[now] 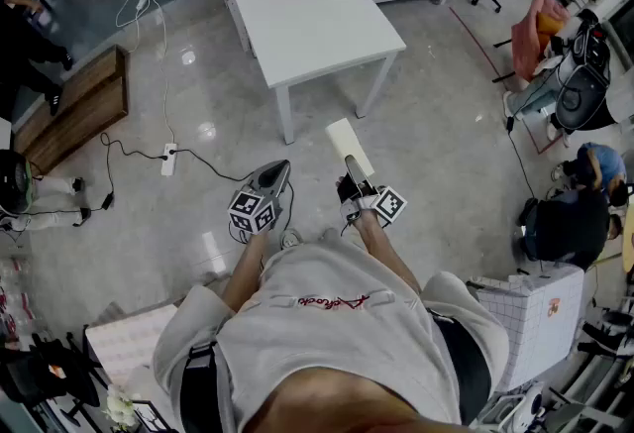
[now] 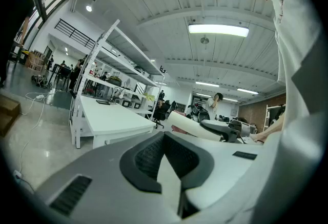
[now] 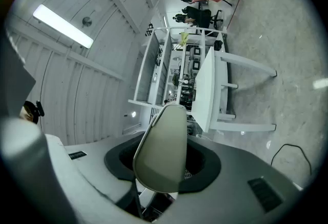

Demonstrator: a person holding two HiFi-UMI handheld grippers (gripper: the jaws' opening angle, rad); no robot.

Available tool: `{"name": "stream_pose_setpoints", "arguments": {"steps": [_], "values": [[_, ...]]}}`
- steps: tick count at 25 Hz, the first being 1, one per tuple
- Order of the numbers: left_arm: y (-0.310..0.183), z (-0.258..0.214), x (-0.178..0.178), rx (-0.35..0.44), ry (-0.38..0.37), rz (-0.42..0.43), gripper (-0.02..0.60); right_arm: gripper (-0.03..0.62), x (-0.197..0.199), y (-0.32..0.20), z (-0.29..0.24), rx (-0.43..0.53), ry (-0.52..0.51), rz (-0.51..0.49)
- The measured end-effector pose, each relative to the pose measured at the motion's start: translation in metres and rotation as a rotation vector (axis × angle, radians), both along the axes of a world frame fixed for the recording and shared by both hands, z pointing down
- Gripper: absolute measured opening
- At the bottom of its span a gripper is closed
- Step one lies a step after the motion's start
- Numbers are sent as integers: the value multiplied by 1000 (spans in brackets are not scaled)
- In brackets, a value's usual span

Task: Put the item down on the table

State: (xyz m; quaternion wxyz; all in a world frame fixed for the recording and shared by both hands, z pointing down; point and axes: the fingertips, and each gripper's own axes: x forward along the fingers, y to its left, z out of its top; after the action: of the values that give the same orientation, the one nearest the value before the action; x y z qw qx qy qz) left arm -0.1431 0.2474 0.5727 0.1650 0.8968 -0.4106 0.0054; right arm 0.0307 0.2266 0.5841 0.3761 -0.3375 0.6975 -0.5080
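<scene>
— Entry one: what do we hold?
— A pale flat slab [image 3: 161, 148], clamped between the jaws of our right gripper [image 1: 353, 171]. Its free end juts past them, in the air, short of the white table [image 1: 317, 15].
— And our left gripper [image 1: 272, 175]?
— Jaws together, holding nothing.

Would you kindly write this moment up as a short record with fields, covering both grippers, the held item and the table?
Left gripper: jaws together, nothing between them
Right gripper: closed on the pale flat item, which sticks out beyond the jaws
White table: ahead of the person, apart from both grippers
Item status: held in the air over the floor, not yet on the table
Floor: power strip with cables, to the left
</scene>
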Motion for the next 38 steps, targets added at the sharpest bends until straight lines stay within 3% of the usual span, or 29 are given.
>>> {"name": "stream_pose_setpoints", "arguments": {"steps": [20,38], "values": [[9,-1,38,-10,-8,-19,15,166,38,-2,-4,9,-53,-20],[0,18,79,-33,10,-12,15,166,79,-7,16,-1,-9,-26]]}}
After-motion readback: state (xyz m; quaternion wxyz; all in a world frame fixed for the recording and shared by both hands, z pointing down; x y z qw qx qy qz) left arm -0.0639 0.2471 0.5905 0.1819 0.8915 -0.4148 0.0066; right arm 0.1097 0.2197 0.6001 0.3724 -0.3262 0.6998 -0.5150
